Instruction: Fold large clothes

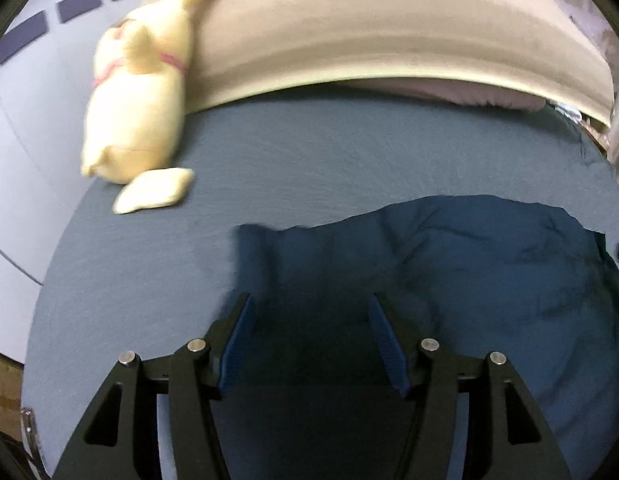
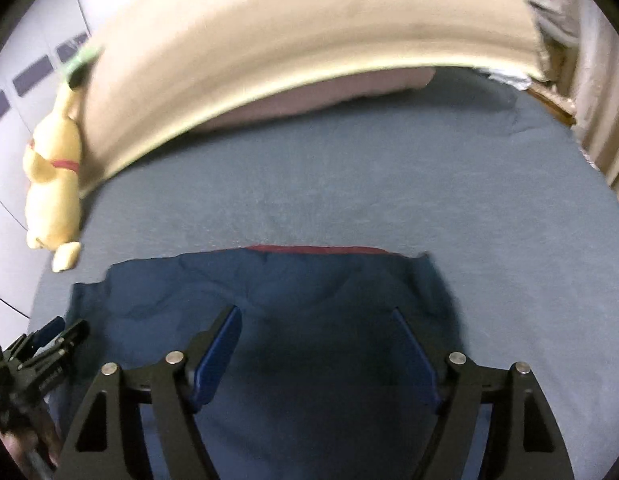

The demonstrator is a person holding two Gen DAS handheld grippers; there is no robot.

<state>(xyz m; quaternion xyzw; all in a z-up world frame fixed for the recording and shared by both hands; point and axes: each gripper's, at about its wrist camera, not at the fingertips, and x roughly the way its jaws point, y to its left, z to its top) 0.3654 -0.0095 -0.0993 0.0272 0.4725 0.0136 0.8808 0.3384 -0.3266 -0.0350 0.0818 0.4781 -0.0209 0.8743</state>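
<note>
A dark blue garment (image 1: pixel 449 264) lies folded on the grey-blue bed sheet (image 1: pixel 309 160). In the right wrist view the garment (image 2: pixel 269 292) shows a thin red strip (image 2: pixel 309 249) along its far edge. My left gripper (image 1: pixel 311 308) is open and empty, hovering over the garment's left part. My right gripper (image 2: pixel 317 316) is open and empty over the garment's right part. The left gripper also shows at the lower left of the right wrist view (image 2: pixel 49 344).
A cream plush toy (image 1: pixel 137 96) lies at the far left of the bed against a beige headboard (image 1: pixel 389 32). A pinkish pillow (image 2: pixel 329 92) sits below the headboard. A white wall with dark tiles (image 1: pixel 25 36) is on the left.
</note>
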